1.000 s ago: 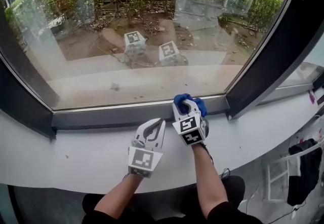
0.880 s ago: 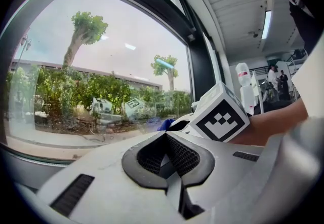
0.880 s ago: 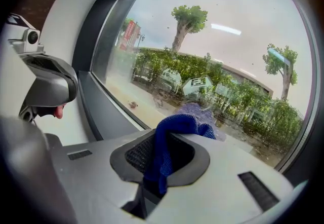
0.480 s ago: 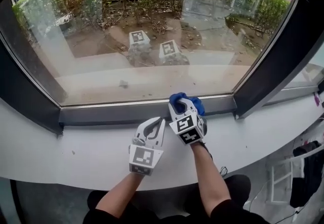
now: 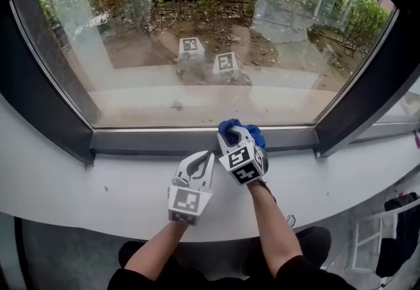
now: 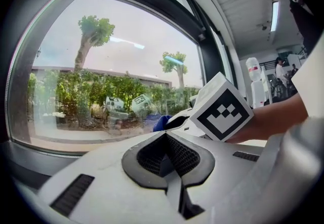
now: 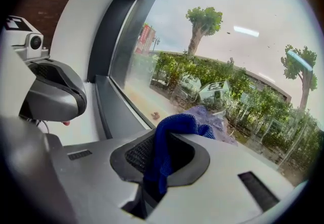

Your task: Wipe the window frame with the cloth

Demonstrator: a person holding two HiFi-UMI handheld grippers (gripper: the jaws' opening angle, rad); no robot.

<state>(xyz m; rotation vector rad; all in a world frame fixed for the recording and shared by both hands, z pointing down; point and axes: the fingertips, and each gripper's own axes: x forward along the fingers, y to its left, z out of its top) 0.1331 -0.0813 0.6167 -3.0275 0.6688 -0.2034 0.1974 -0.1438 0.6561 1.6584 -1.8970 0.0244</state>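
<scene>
R gripper [image 7: 163, 159]: my jaws clamped on blue cloth [image 7: 172, 134]. Fabric bunched btwn pads, wad sticks out past the tips. Head view: cloth sits against bottom rail of window frame [image 5: 151, 141], just under the glass [image 5: 197, 52], approx mid-span.

L gripper [image 6: 167, 157]: my jaws together, nothing btwn them. It rests on white sill [image 5: 79, 184], just left of R gripper, tips pointing twd the rail and near it. Contact w/ rail: can't tell.

left gripper [image 5: 207, 157]: jaws together | right gripper [image 5: 239, 135]: jaws clamping cloth [image 5: 228, 127], just ahead
</scene>
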